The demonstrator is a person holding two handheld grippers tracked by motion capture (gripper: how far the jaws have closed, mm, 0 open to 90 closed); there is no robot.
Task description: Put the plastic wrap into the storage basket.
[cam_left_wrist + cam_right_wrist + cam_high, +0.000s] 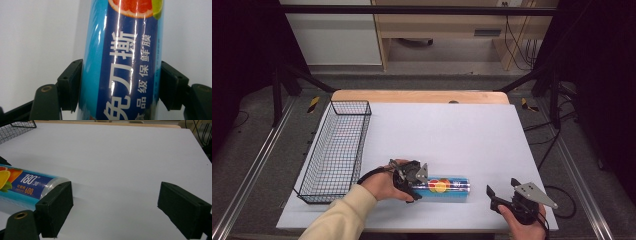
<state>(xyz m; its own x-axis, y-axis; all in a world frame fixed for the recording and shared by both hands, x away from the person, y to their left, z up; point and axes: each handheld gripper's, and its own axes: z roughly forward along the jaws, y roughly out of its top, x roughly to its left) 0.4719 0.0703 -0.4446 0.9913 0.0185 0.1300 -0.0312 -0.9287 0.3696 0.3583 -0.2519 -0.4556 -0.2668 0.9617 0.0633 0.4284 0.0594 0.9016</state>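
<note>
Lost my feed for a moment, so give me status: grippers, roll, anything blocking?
Left gripper shut on cling film roll, roll lying on table. Right gripper open, off the roll's far end. Wire basket left, nothing in the way.

Left gripper (412,180) clamped, right gripper (502,192) agape.

Light falls evenly from overhead, leaving the white tabletop (452,130) bright while the room's far left and right edges sink into near black in the high view. Shadows are soft and short; a faint one lies beside the cling film roll (442,186). In the left gripper view, thin vertical streaks of glare run down the roll's glossy wrapper (122,62), and the print looks slightly soft. In the right gripper view the near tongs (125,212) are a little blurred.
</note>
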